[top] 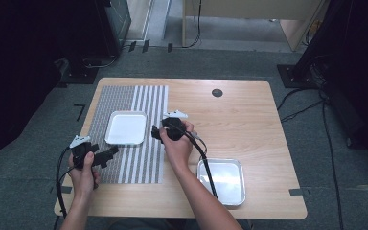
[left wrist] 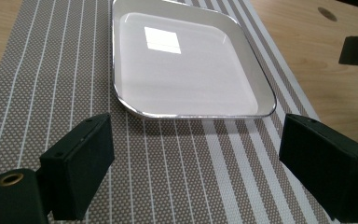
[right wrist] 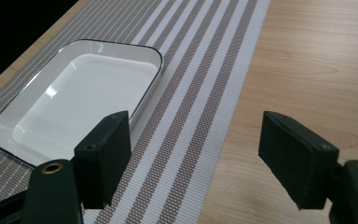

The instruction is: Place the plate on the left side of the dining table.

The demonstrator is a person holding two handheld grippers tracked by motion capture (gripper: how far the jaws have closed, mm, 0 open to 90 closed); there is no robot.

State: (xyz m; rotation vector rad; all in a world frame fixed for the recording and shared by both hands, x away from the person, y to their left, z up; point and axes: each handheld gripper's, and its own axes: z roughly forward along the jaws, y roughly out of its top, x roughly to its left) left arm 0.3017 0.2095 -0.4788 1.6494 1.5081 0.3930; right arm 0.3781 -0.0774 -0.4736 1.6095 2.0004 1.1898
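Both the left gripper (top: pixel 106 156) and right gripper (top: pixel 156 132) stand open and empty near the untouched white tray (top: pixel 125 128) on the striped mat (top: pixel 139 163).

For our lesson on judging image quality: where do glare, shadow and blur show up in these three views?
Left gripper view: a bright rectangular glare patch sits on the white tray, which casts a soft shadow on the striped mat; the near jaws look slightly soft. Right gripper view: faint sheen on the tray floor, and the top-left corner falls into black. High view: the table is evenly lit, the surroundings dark.
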